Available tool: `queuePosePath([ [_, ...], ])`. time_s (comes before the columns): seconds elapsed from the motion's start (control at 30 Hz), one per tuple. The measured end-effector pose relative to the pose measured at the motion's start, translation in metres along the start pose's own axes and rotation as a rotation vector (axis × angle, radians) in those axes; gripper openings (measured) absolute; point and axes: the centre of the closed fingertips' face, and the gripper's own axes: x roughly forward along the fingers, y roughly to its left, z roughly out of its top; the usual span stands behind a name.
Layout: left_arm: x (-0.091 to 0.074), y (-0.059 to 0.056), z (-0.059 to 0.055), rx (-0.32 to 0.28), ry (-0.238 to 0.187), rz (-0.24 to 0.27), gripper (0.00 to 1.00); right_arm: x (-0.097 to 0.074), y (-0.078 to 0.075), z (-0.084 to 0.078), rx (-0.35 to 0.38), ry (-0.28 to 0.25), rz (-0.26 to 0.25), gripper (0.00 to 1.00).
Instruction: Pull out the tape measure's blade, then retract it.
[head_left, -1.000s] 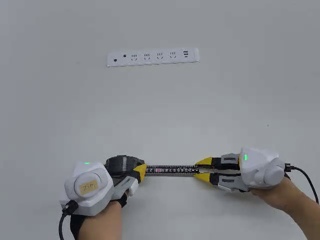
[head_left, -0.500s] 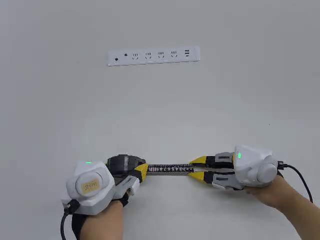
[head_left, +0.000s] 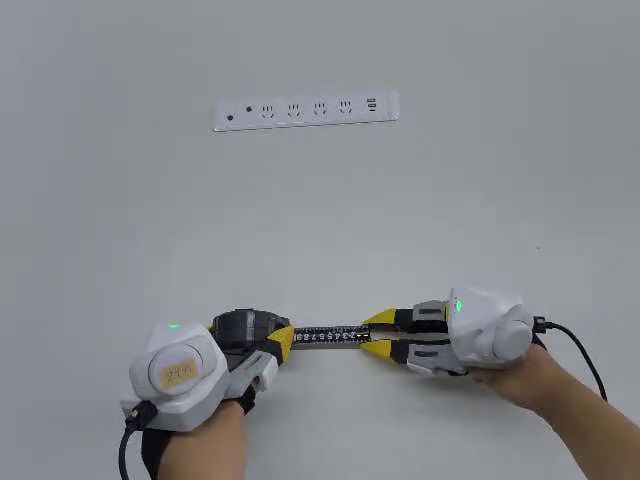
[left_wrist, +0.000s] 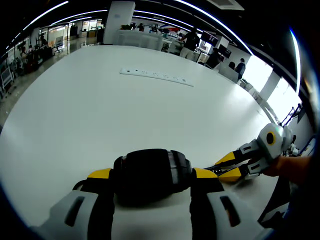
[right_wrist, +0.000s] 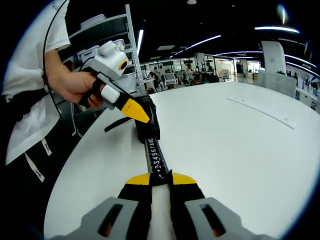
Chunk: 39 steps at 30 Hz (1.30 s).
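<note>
The black tape measure case (head_left: 243, 330) rests on the white table near its front edge, and my left gripper (head_left: 275, 342) is shut on it, yellow fingertips on either side of the case (left_wrist: 152, 175). A short length of black blade (head_left: 328, 335) with white numbers runs right from the case. My right gripper (head_left: 378, 333) is shut on the blade's end (right_wrist: 159, 172). In the right gripper view the blade (right_wrist: 153, 150) leads straight back to the case (right_wrist: 148, 117) and the left gripper (right_wrist: 136, 111).
A white power strip (head_left: 305, 110) lies flat near the far side of the table (head_left: 450, 210). In the left gripper view the power strip (left_wrist: 156, 76) is far ahead, with an office space and people behind it. A cable (head_left: 575, 345) trails from the right gripper.
My right gripper has moved left toward the case while holding the blade end, so the exposed blade is shorter. The left gripper and case have stayed in place.
</note>
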Motion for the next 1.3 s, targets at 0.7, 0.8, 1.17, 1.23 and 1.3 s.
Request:
queuePosePath([
  [0.7, 0.000, 0.000, 0.001, -0.004, -0.001, -0.002, 0.58, 0.024, 0.007, 0.009, -0.015, -0.014, 0.021, 0.11],
  [0.8, 0.000, 0.000, 0.001, -0.004, -0.001, -0.002, 0.58, 0.029, 0.009, 0.012, -0.020, -0.014, 0.030, 0.11],
  [1.17, 0.000, 0.000, 0.000, -0.011, -0.001, 0.000, 0.58, 0.039, 0.010, 0.015, -0.036, -0.012, 0.038, 0.11],
  [1.23, 0.000, 0.000, 0.000, -0.011, -0.003, -0.001, 0.58, 0.040, 0.011, 0.015, -0.040, -0.012, 0.037, 0.11],
  [1.3, -0.001, 0.000, 0.000, -0.011, -0.002, -0.001, 0.58, 0.041, 0.011, 0.015, -0.042, -0.011, 0.036, 0.11],
])
